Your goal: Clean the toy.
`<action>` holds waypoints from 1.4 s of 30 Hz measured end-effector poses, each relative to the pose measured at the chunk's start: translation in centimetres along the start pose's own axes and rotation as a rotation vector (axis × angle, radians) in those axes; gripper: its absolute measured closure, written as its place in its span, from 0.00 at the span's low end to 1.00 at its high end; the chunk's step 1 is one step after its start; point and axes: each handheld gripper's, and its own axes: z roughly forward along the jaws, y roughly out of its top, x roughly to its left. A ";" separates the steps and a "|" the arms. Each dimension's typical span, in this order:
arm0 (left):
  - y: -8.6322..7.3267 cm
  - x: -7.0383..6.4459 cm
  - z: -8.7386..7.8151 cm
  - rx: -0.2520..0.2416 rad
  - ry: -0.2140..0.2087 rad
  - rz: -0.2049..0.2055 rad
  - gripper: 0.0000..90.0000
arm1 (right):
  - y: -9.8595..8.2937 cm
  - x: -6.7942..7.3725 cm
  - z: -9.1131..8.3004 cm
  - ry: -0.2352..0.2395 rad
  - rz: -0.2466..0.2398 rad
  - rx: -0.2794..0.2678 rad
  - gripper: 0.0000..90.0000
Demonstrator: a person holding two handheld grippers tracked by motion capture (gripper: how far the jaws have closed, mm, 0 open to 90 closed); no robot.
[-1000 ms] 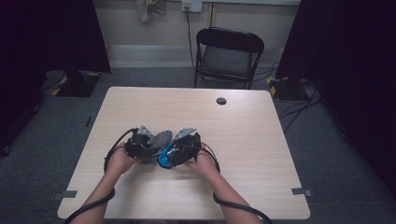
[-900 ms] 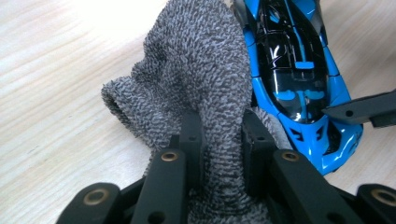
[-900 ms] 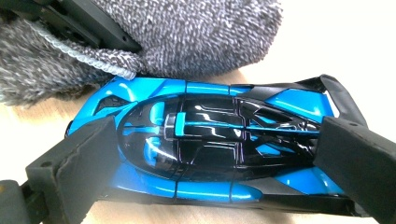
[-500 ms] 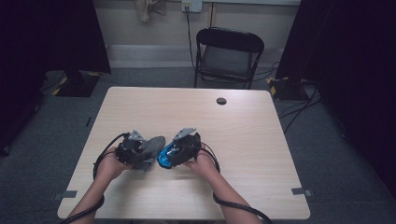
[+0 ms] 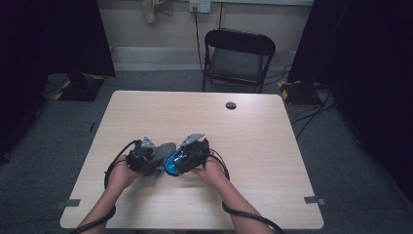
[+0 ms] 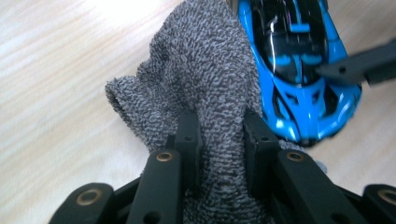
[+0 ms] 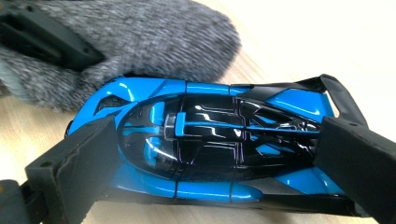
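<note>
so the left gripper (image 5: 155,163) slid out to the left half a second ago, and now it's back in tight against the right gripper (image 5: 176,162), same as a second ago. reads like a wiping stroke to me, out and back. In the high view both sit low and left of centre on the table (image 5: 253,146), hands almost touching

left gripper view: its jaws are pinching a bunched grey cloth (image 6: 210,88), which fills the middle of the frame and touches the side of the blue car (image 6: 299,70) in the upper right. right gripper view: the car (image 7: 219,144) lies across the frame with one jaw on each end, so it's clamped lengthwise, cloth (image 7: 140,42) pressed along its upper edge

my guess is the job is cleaning the car with the cloth while the other gripper holds it steady, and we're mid-scrub. Only one side of the car looks touched so far, roof and far side probably still to go
</note>
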 end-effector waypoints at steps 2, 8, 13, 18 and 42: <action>0.4 0.3 0.4 -0.004 -0.002 -0.007 0.80 | 0.0 0.0 0.0 0.000 0.001 0.000 0.00; 2.3 1.2 1.9 -0.019 -0.015 -0.011 0.80 | 0.0 -0.1 0.0 0.002 -0.002 -0.003 0.00; 3.8 1.2 3.2 -0.019 -0.024 -0.021 0.80 | -0.1 -0.1 0.0 0.003 -0.003 -0.009 0.00; 5.3 1.1 4.5 -0.036 -0.016 -0.042 0.80 | -0.1 -0.2 0.0 0.002 -0.002 -0.008 0.00; 7.1 2.2 2.5 -0.195 0.023 -0.122 0.79 | -0.1 -0.3 0.0 0.002 0.001 -0.010 0.00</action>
